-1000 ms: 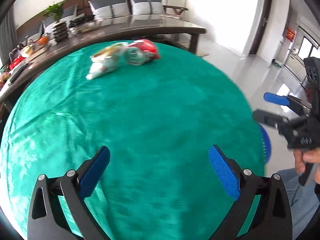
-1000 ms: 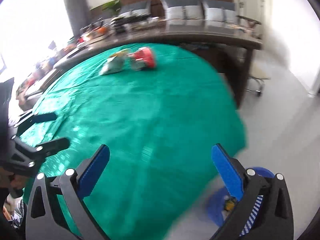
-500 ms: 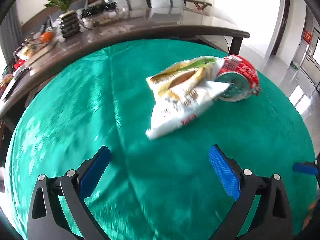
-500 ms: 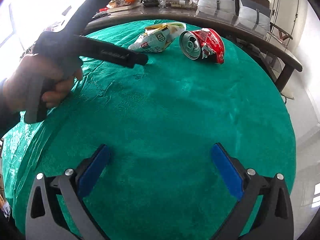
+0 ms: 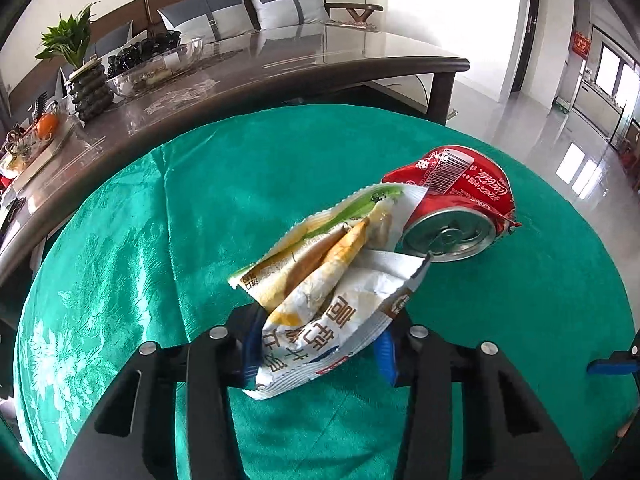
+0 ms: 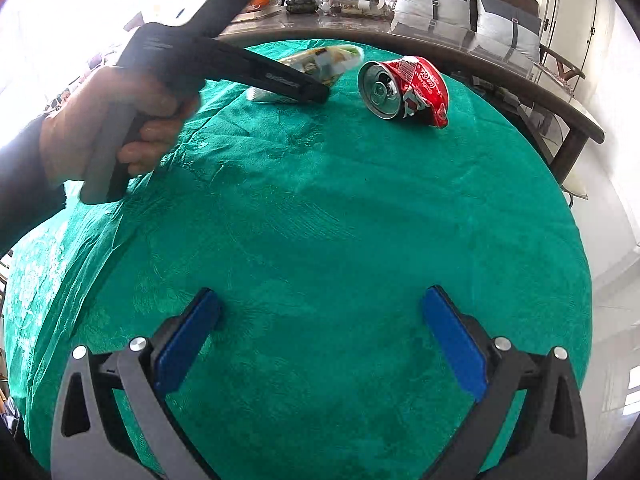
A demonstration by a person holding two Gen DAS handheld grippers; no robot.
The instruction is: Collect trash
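A crumpled snack wrapper [image 5: 332, 276] lies on the green tablecloth [image 5: 160, 240], touching a crushed red cola can [image 5: 456, 204] to its right. My left gripper [image 5: 316, 348] has its blue pads closed in on the wrapper's near end. In the right wrist view the left gripper's black body [image 6: 224, 64] reaches over the wrapper [image 6: 320, 64], with the can [image 6: 404, 88] beside it. My right gripper [image 6: 320, 340] is open and empty, low over the near part of the cloth.
A long dark table [image 5: 280, 68] stands behind the green one, with a plant, a fruit bowl and dishes. A sofa with grey cushions [image 5: 240, 12] is against the wall. Glossy floor [image 5: 560, 128] lies to the right.
My left gripper has moved forward to the wrapper and closed on its near end. My right gripper has swung over the table and stays open.
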